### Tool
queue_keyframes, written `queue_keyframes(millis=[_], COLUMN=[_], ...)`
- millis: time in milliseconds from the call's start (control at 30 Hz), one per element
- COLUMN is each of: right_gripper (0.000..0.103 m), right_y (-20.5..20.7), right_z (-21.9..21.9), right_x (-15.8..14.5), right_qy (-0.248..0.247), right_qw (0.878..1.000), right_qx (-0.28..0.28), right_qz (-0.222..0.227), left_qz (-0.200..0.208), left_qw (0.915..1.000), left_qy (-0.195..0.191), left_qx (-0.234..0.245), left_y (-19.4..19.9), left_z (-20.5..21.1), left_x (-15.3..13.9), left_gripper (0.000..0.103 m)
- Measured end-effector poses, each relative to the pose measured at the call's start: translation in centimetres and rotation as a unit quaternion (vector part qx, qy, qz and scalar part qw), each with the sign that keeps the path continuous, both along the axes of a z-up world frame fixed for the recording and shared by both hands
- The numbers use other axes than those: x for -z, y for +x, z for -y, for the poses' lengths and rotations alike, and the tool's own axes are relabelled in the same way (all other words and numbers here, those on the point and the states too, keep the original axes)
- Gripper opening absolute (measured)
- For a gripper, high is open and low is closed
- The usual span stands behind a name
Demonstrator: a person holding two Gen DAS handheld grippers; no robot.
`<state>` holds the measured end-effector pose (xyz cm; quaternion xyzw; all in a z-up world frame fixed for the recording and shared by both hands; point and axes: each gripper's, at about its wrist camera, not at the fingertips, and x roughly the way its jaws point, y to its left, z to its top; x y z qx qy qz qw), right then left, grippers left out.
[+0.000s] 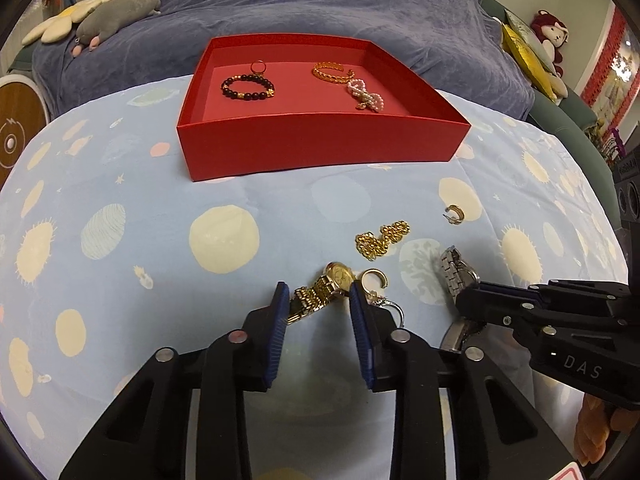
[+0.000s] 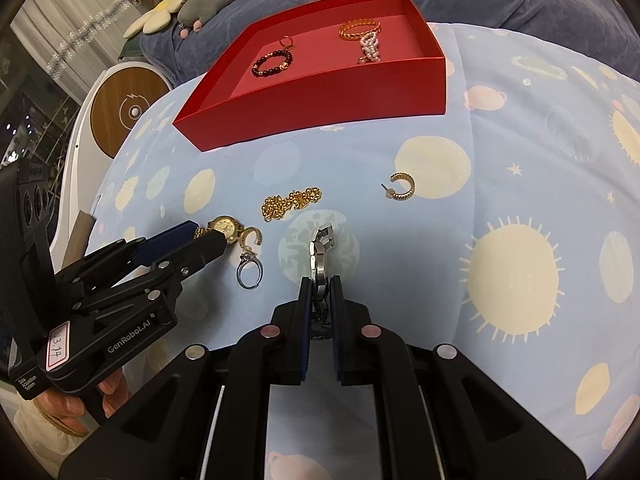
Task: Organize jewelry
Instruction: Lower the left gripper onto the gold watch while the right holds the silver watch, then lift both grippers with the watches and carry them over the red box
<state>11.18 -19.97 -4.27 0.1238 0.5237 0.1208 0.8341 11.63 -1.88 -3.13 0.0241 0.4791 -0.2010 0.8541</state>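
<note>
The right tool [image 2: 320, 280] is pinching the band of a silver watch [image 2: 318, 252]; the lower band vanishes between its blue pads, and the watch's face cannot be made out in the right wrist view. In the left wrist view that watch [image 1: 454, 276] shows only as a steel band at right, its lower part hidden behind the right tool [image 1: 464, 300], which enters from the right edge.

The left tool [image 1: 318, 304] stands partly spread around a gold watch [image 1: 324, 286]; whether its pads touch the watch cannot be told. From the right wrist view the left tool [image 2: 206, 236] covers most of that band, leaving the gold dial [image 2: 226, 226] clear.

Only the right wrist view shows the silver ring [image 2: 249, 270] whole; the left one cuts it behind a finger. A gold chain [image 1: 382, 240] and two gold hoop earrings [image 1: 455, 213] [image 1: 374, 278] lie loose nearby.

Higher in the frame the red box [image 1: 320, 152] holds a dark bead bracelet [image 1: 248, 88], a small ring [image 1: 259, 66], a gold bangle [image 1: 332, 73] and a pearl piece [image 1: 366, 98].

All rests on a pale blue cloth [image 1: 160, 220] printed with suns and planets. A blue-grey blanket [image 1: 320, 8] and plush toys [image 1: 116, 14] lie behind.
</note>
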Motion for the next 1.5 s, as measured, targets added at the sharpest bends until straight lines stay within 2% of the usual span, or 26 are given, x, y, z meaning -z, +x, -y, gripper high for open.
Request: queue_keyframes(millis=[33, 67, 300, 467, 533, 600, 767, 867, 933, 1033, 1500], right_gripper=[0.008, 0.008, 0.008, 0.008, 0.008, 0.008, 0.008, 0.008, 0.008, 0.008, 0.008], right_y=[0.0, 0.0, 0.1, 0.1, 0.1, 0.1, 0.1, 0.0, 0.0, 0.0, -0.5], right_z=[0.0, -0.1, -0.2, 0.0, 0.1, 0.1, 0.2, 0.1, 0.1, 0.0, -0.4], right_x=[0.0, 0.0, 0.0, 0.0, 0.0, 0.0, -0.1, -0.2, -0.3, -0.5, -1.7], right_qy=[-0.001, -0.001, -0.004, -0.003, -0.003, -0.003, -0.003, -0.009, -0.013, -0.016, -0.022], right_qw=[1.0, 1.0, 1.0, 1.0, 1.0, 1.0, 1.0, 1.0, 1.0, 1.0, 0.999], right_qx=[-0.001, -0.001, -0.001, 0.0, 0.001, 0.001, 0.001, 0.001, 0.0, -0.003, -0.011], right_qz=[0.0, 0.0, 0.001, 0.001, 0.002, 0.002, 0.002, 0.005, 0.009, 0.012, 0.034], left_qz=[-0.003, -0.005, -0.024, -0.013, -0.005, 0.002, 0.001, 0.002, -0.003, -0.007, 0.009], left_qw=[1.0, 0.9999, 0.9994, 0.9997, 0.9998, 0.9998, 0.9995, 0.9995, 0.9994, 0.9995, 0.9992], left_qy=[-0.002, -0.004, -0.021, -0.018, -0.015, -0.01, -0.004, -0.004, -0.007, -0.012, -0.039], left_qx=[0.004, 0.008, 0.014, 0.009, 0.011, 0.016, 0.03, 0.032, 0.033, 0.03, -0.001], left_y=[-0.2, -0.5, -1.2, -0.8, -0.7, -0.7, -0.3, -0.4, -0.4, -0.3, -0.9], left_z=[0.1, 0.3, 0.7, 0.8, 1.2, 1.8, 2.9, 3.1, 3.0, 2.7, 0.1], left_x=[0.0, 0.1, 0.0, -0.2, -0.3, -0.3, 0.6, 0.7, 0.7, 0.6, -2.3], left_gripper=[0.013, 0.011, 0.01, 0.015, 0.028, 0.033, 0.033, 0.028, 0.016, 0.011, 0.009])
